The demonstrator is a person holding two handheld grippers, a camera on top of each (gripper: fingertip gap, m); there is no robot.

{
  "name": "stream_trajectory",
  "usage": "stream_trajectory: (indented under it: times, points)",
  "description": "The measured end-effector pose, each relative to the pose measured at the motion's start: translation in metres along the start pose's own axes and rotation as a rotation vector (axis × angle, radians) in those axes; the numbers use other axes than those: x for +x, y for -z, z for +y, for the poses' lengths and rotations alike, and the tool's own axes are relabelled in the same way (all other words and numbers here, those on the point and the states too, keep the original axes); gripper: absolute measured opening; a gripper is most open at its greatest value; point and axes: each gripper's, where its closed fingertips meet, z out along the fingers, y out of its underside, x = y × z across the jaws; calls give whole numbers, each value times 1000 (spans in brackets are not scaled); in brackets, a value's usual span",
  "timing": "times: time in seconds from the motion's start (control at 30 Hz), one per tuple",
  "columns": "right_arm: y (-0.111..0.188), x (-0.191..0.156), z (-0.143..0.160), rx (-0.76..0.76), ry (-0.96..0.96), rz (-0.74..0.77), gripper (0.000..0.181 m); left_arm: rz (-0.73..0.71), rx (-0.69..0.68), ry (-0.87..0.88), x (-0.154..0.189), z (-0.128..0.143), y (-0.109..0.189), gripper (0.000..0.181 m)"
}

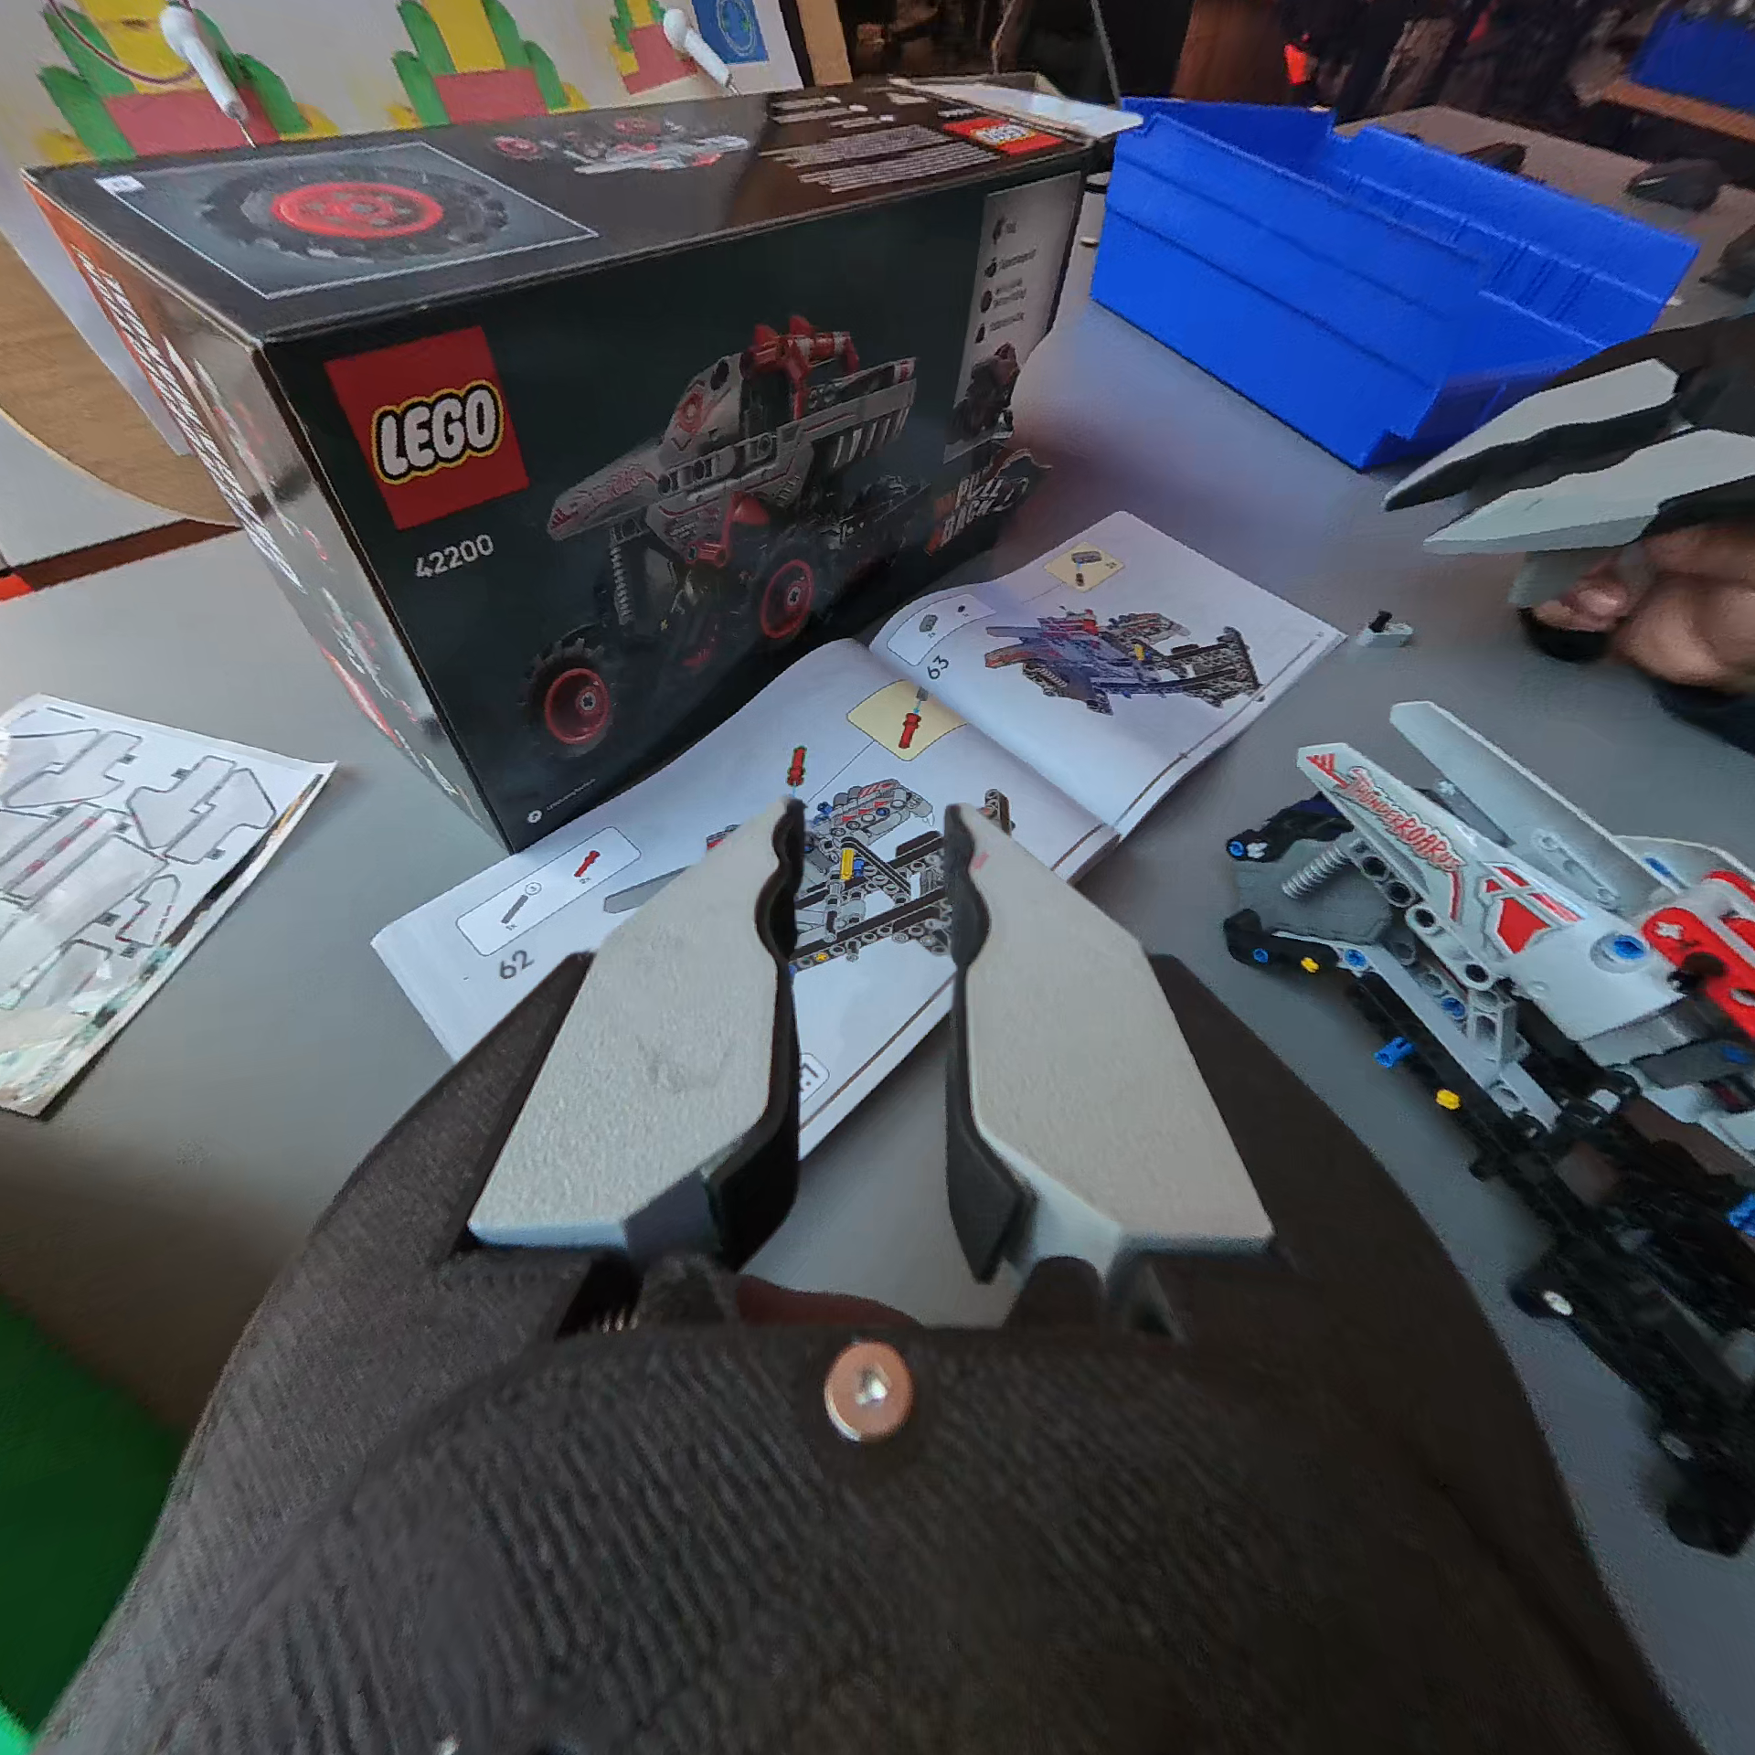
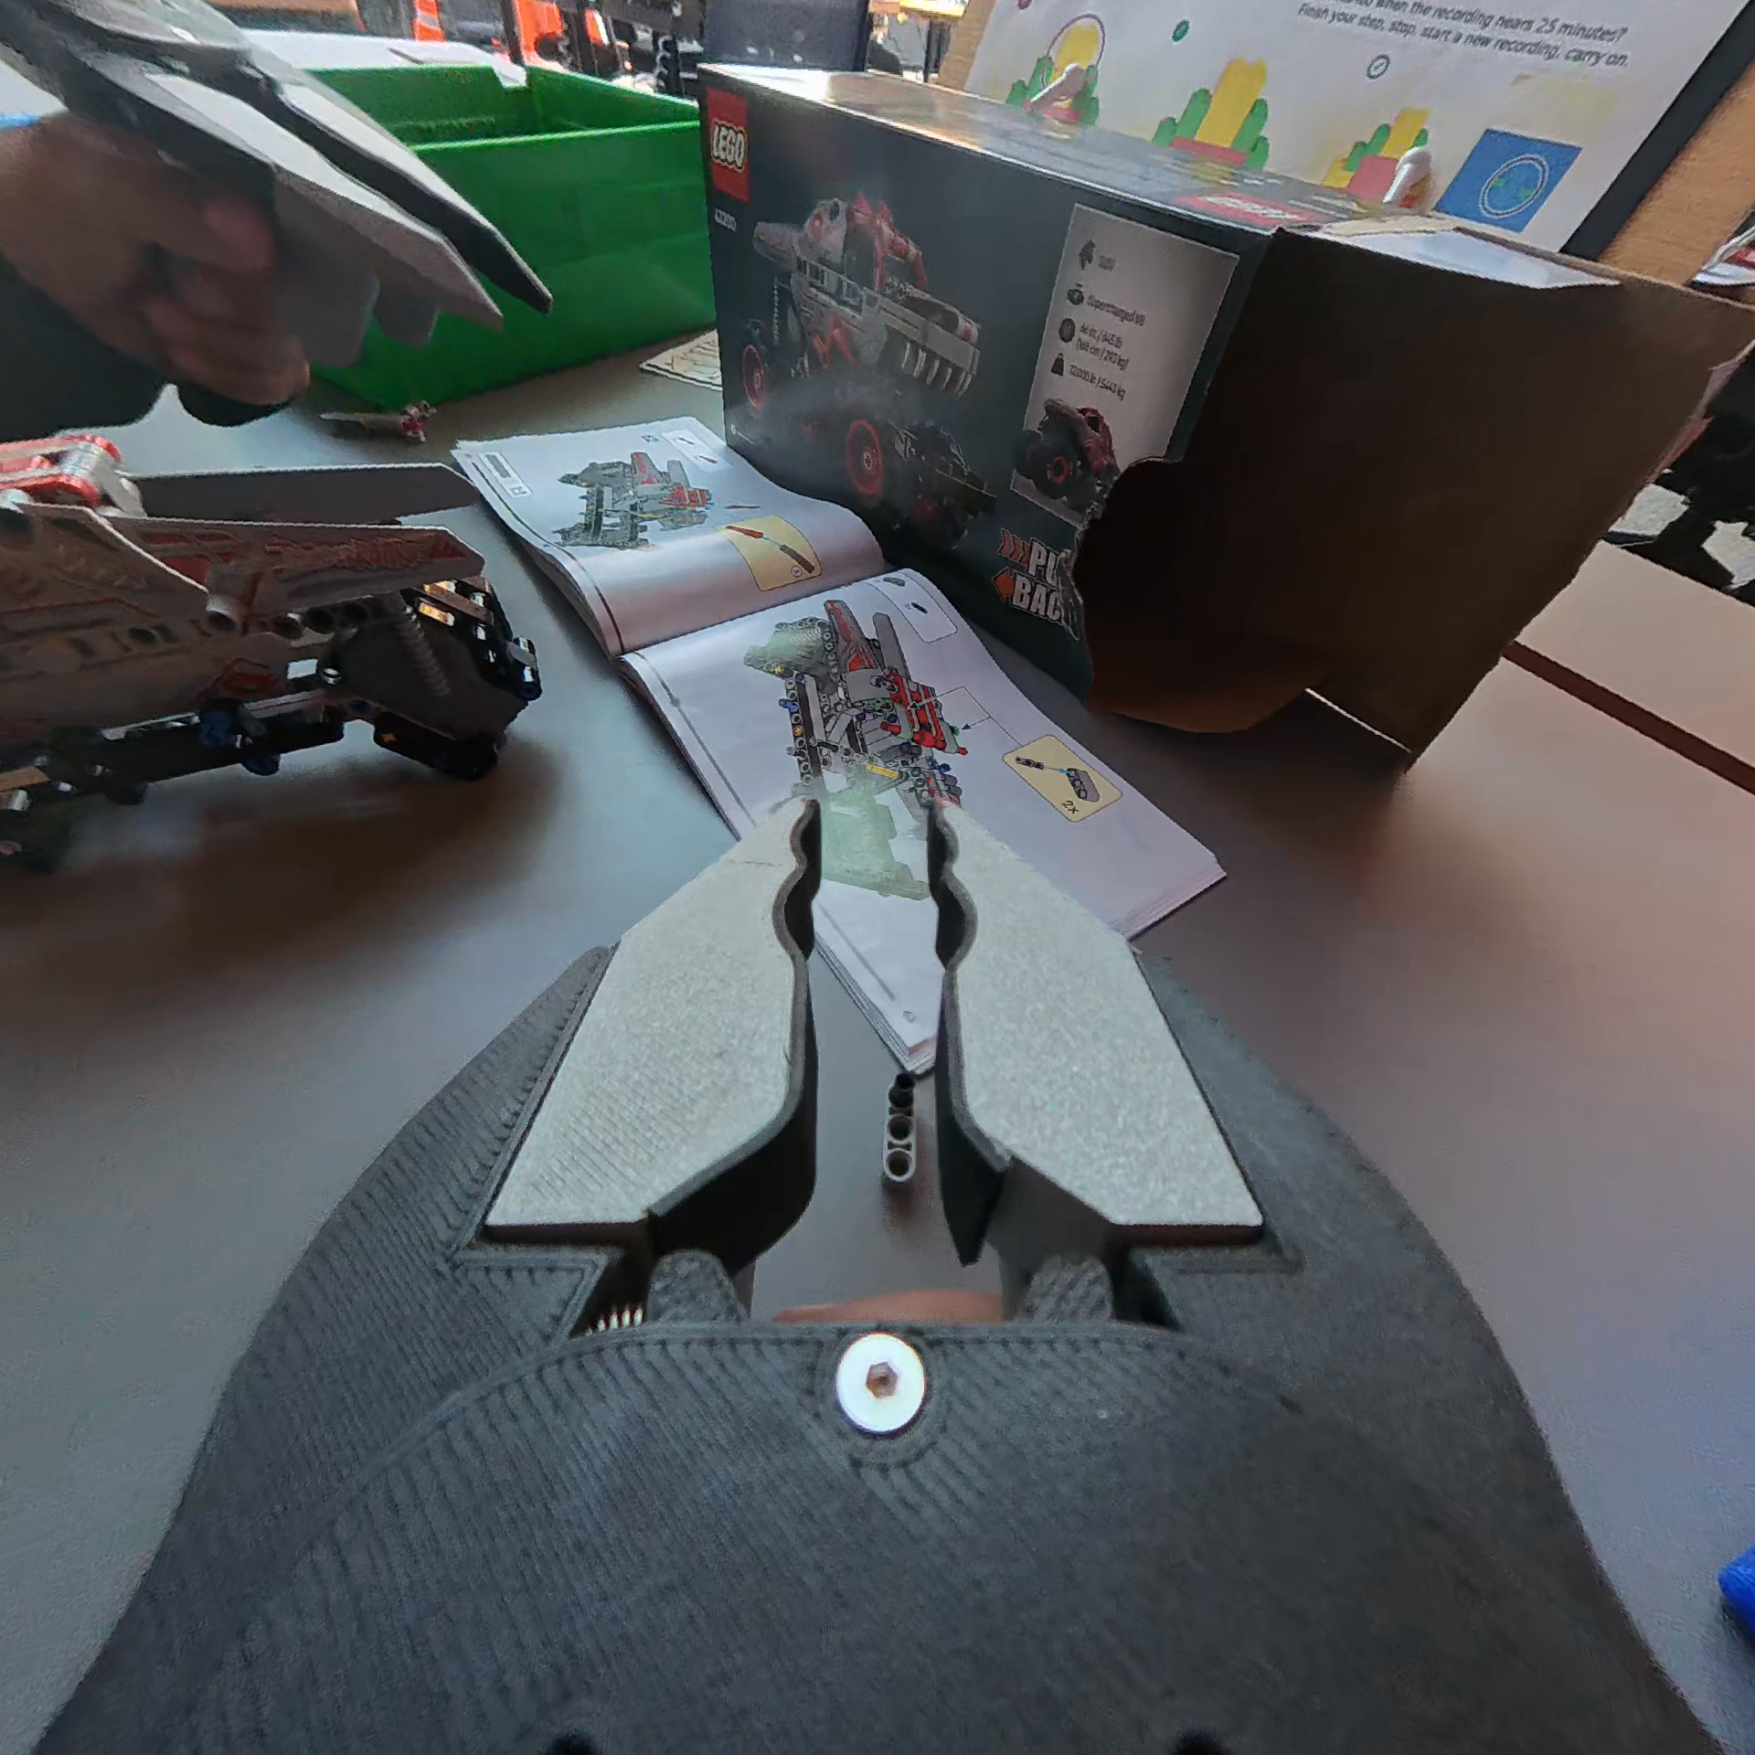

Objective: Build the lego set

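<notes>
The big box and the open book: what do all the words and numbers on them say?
I don't read writing out, but here is where it stands.
Box: a logo on a red square, a number under it, and tiny print on top.
Booklet: step numbers on both open pages.
Model: a name sticker on its grey side panel.
Poster: printed lines along its top.

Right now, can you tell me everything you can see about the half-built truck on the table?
The half-built truck lies on the grey table, right of the open instruction booklet. It looks plastic: a black beam frame with blue and yellow pins, a metal-looking spring, grey and white stickered body panels, and red parts further back. No wheels are fitted on the part that shows. Neither gripper touches it.
</notes>
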Motion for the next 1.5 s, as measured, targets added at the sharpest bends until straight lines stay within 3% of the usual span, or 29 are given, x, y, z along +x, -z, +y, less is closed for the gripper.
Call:
stream_trajectory:
  times: [0.53,0.9,1.5]
  points:
    - [9,4,-13,78,12,45,23,-16,27,-7,1,-9,9,24]
    - [29,29,-24,186,-178,67,37,-52,50,6,-6,-12,10,23]
    - [29,31,-23,192,-176,84,36,-48,65,9,-6,-14,12,23]
